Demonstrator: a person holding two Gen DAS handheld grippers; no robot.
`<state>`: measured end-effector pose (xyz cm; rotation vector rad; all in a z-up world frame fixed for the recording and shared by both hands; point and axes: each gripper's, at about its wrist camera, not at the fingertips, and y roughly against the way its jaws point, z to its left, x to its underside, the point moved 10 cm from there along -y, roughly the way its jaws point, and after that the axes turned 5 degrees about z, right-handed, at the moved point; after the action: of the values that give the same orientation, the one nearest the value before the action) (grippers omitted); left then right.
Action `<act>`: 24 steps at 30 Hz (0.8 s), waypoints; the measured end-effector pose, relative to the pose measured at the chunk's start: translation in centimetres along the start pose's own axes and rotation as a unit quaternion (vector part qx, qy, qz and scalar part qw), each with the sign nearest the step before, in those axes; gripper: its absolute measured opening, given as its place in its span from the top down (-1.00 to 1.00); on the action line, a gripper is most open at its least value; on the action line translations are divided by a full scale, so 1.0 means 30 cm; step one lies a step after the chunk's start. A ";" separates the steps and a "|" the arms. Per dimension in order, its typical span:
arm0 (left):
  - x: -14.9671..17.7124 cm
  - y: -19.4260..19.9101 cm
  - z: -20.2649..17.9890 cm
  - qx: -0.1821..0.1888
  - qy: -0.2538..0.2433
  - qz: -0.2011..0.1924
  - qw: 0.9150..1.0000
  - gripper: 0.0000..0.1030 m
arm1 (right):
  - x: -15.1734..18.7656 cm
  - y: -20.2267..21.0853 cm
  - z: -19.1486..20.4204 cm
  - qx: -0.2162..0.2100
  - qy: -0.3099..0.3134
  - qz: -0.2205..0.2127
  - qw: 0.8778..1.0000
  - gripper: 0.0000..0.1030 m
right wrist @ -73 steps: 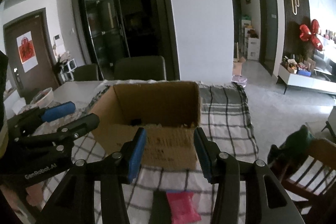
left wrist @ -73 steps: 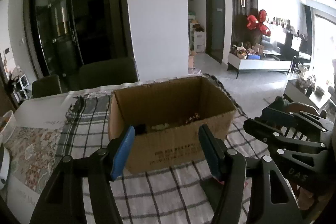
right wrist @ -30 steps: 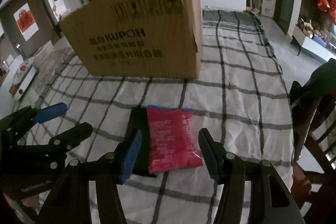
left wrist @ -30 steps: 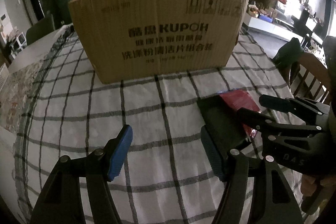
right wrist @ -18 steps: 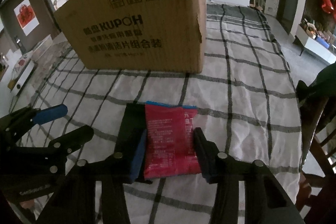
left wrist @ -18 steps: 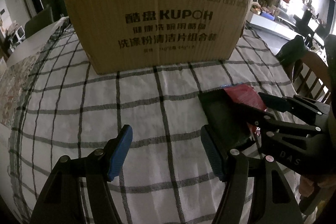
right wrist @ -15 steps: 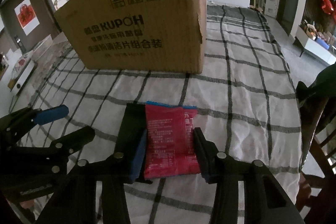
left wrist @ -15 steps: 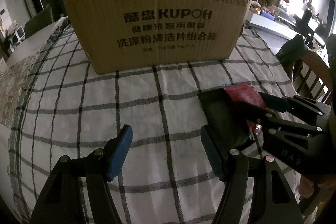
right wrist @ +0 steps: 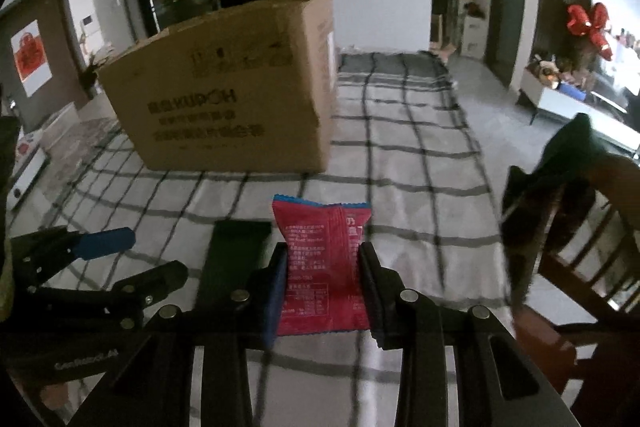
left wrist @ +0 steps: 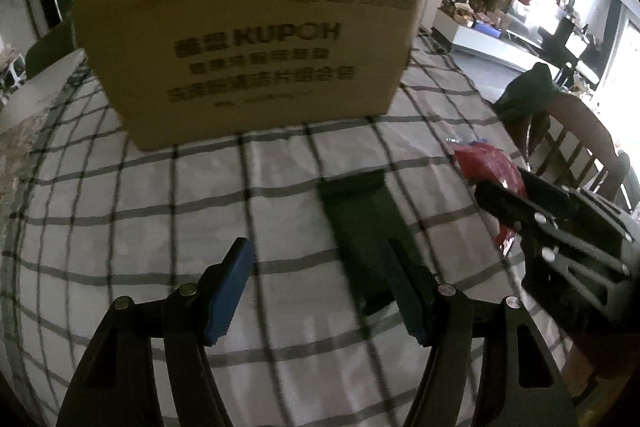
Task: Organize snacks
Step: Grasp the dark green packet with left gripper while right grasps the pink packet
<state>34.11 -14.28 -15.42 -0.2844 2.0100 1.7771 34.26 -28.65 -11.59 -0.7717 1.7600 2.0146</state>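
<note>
The right hand-held gripper (right wrist: 322, 281) had its jaws closing on a red snack packet (right wrist: 322, 267), one blue pad pressed to each long side, and the packet stood up off the checked cloth of the bench (right wrist: 420, 227), its crimped top edge pointing to twelve o'clock toward the cardboard box (right wrist: 224, 107). In the left wrist view the same packet (left wrist: 490, 167) showed at about three o'clock, pinched in the right tool's tips.

The packet looked light and soft: a thin foil or plastic pillow bag, likely with air and something brittle inside (a wafer or biscuit, though the print was too blurred to read). The film was creased and bowed between the pads, so I judged that it would give under pressure rather than resist. A squeeze across the middle could crush the contents, and glossy film can slide. The flat sealed ends would have been the firmer place to hold; the side grip seemed good enough for so light a load.

The left hand-held gripper (left wrist: 316, 291) hung with its jaws apart and nothing between them. A dark flat packet (left wrist: 360, 223) lay on the cloth just past its right pad, at about one o'clock from the tips. It looked flat and limp, so it would probably be best taken by a short edge.
</note>
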 end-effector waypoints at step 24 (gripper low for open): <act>-0.021 -0.124 -0.109 -0.029 -0.001 -0.003 1.000 -0.05 | 0.028 0.003 -0.124 0.007 -0.043 -0.016 0.999 0.31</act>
<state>35.65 -18.14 -18.19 -0.3070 1.9567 1.8333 34.16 -32.39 -12.31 -0.6944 1.7022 1.9831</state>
